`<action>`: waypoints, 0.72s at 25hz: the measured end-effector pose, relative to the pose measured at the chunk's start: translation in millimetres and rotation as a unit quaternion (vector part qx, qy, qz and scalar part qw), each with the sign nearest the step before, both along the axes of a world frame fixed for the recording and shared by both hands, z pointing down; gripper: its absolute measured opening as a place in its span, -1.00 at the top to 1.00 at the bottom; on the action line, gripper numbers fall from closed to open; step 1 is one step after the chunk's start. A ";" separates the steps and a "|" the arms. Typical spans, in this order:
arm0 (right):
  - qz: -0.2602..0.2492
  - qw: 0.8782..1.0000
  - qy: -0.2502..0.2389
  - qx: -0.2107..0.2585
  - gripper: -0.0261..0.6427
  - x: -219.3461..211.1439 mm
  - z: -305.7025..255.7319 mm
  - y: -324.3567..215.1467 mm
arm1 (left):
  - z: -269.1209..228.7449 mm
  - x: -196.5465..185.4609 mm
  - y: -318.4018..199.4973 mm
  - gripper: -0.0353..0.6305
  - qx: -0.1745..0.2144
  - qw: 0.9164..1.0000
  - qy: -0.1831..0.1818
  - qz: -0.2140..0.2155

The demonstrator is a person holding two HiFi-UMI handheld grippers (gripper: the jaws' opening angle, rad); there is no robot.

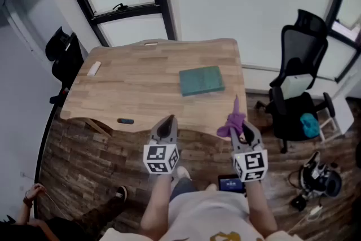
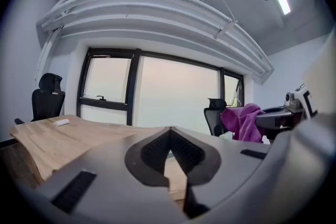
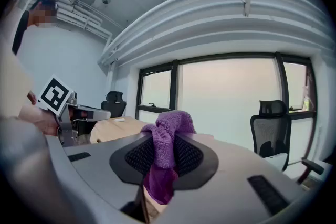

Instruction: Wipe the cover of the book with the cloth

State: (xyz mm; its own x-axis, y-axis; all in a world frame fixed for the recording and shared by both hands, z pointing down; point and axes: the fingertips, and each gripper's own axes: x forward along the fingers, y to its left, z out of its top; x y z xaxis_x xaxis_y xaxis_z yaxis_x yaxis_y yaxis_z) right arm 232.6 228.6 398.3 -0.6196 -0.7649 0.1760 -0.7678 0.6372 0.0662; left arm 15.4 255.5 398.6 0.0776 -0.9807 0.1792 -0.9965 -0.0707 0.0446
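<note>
Two grippers are held by a person at the near edge of a wooden tabletop [image 1: 141, 84], both well apart from the book. The jaws of the left gripper [image 2: 169, 134] are seen fully closed on each other, and nothing is gripped between them. The jaws of the right gripper [image 3: 164, 152] are closed on a purple cloth [image 1: 232, 120]: it is pinched between the ribbed pads, a bunched fold stands up above the jaws, and the rest hangs down below them. The right gripper is found near the near right corner of the tabletop, and the left gripper is more toward the middle of the near edge. A book with a teal cover [image 1: 201, 80] is laid flat on the tabletop, close to the right edge and about halfway between the near and the far edge; it is touched by neither gripper. A small white object [image 1: 93, 69] is seen by the left edge, and a small dark object [image 1: 125, 121] by the near edge. A black office chair [image 1: 299, 93] is placed on the floor beyond the right edge.
</note>
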 end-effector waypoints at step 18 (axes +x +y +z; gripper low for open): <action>-0.005 1.000 -0.009 0.004 0.69 7.0 1.0 12.8 | 3.1 7.0 14.5 0.89 -0.008 1.000 0.005 -0.003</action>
